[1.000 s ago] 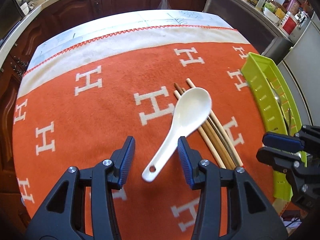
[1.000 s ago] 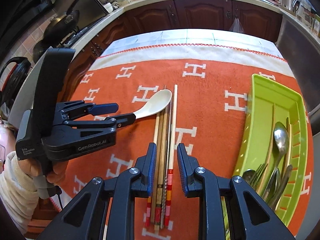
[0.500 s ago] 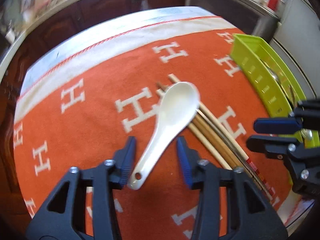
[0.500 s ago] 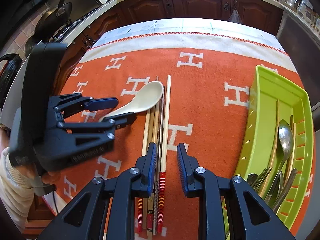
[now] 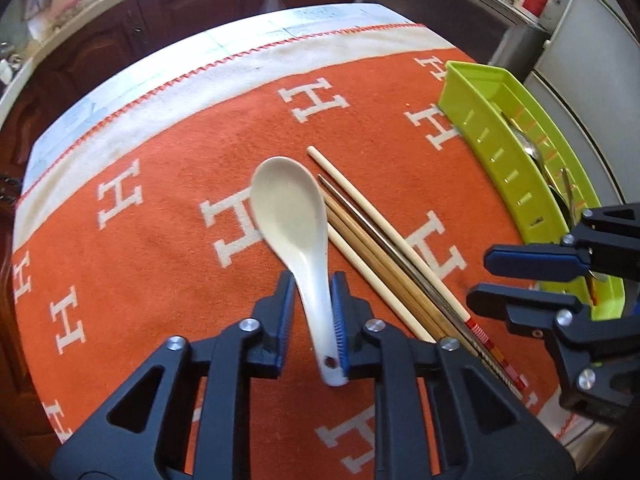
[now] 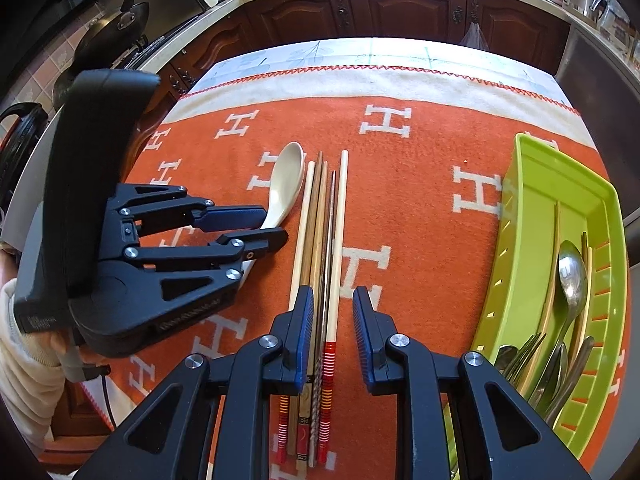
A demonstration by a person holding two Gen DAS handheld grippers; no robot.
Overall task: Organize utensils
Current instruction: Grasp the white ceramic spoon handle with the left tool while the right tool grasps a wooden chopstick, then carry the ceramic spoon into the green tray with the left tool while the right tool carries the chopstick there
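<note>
An orange cloth [image 5: 160, 208] covers the table. Low in the left wrist frame, the left gripper [image 5: 312, 316] is closing on the spoon [image 5: 296, 216] handle — bowl pointing up-frame. The right gripper [image 6: 332, 332] straddles the chopsticks [image 6: 320, 240], seemingly not yet clamped — the green tray [image 6: 516, 216] sits right.

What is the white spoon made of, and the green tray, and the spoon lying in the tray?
White spoon: probably glazed ceramic; it is thick, creamy and glossy, though hard plastic could look alike.
Green tray: plastic; it is bright lime, smooth, with moulded slots in its walls.
Spoon in the tray: metal, likely steel; it is silvery and mirrors the light.
</note>
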